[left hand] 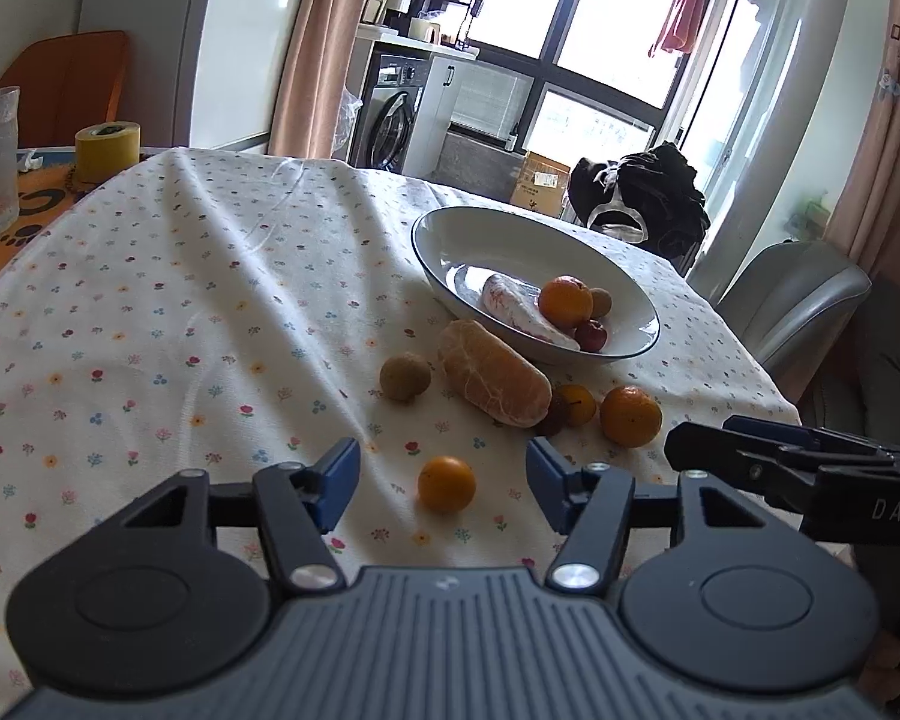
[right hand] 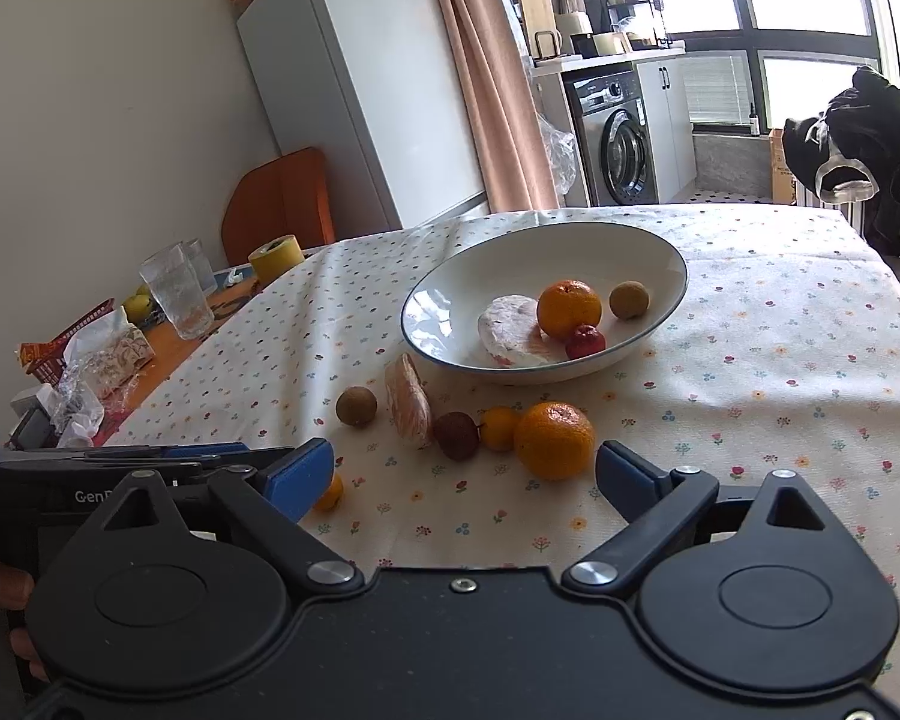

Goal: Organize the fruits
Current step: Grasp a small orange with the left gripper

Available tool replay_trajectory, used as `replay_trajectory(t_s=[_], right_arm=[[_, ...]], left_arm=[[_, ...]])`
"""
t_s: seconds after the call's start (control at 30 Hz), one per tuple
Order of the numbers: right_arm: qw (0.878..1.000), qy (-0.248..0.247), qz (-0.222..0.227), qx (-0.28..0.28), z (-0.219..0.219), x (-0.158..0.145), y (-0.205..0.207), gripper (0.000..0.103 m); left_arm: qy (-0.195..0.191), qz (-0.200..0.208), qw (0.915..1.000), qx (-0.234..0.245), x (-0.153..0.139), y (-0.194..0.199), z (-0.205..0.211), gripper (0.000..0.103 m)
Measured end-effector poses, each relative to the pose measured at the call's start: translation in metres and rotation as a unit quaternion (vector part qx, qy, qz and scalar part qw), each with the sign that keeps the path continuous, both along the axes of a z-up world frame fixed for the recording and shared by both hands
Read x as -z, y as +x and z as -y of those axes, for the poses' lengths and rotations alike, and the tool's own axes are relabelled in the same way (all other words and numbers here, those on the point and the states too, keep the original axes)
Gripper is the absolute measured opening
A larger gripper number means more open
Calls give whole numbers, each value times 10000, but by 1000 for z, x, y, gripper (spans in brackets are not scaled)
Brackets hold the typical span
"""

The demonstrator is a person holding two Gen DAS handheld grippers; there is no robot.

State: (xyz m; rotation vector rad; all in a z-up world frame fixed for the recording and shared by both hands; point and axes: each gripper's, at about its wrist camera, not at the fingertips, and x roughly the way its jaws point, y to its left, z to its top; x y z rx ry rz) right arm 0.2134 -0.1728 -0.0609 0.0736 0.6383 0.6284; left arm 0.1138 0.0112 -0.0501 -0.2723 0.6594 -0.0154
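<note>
A worktop [right hand: 780, 324] draped in a white cloth with small printed flowers stands in a bright room, with a washing machine [right hand: 618, 141], tall windows and a pink curtain [right hand: 492, 78] behind it. A white bowl [right hand: 444, 306] sits toward the far side and holds an orange [right hand: 569, 307], a small red fruit [right hand: 585, 341], a brown round fruit [right hand: 629, 299] and a pale wrapped piece [right hand: 507, 333].

In front of the bowl, on the cloth, lie a peeled citrus piece [left hand: 492, 372], a second brown fruit [left hand: 404, 376], a dark red fruit [right hand: 457, 434], a small yellow-orange fruit [right hand: 499, 427] and a bigger orange [right hand: 553, 439]. A lone small orange fruit [left hand: 446, 482] lies nearer, just ahead of the left gripper [left hand: 443, 483], whose jaws stand released with nothing between them. The right gripper [right hand: 463, 477] also has its jaws spread and empty, close to the bigger orange.

Only the right view shows the clutter at the left edge: glasses [right hand: 177, 291], a yellow tape roll [right hand: 276, 258], crumpled wrappers [right hand: 84, 384]. The left view alone shows a grey chair [left hand: 798, 300].
</note>
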Motion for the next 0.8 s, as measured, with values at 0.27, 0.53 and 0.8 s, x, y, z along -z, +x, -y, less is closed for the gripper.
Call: replay_trajectory(t_s=[0.27, 0.53, 0.8], right_arm=[[9997, -31, -69, -214, -8, 7, 5, 77], [9990, -51, -71, -447, -19, 6, 15, 70], [9980, -89, -155, -609, -35, 11, 27, 66]], left_arm=[[-17, -121, 9999, 48, 12, 9, 5, 48], [-57, -324, 9994, 92, 23, 21, 8, 31], [-43, -320, 9994, -84, 20, 22, -3, 22]])
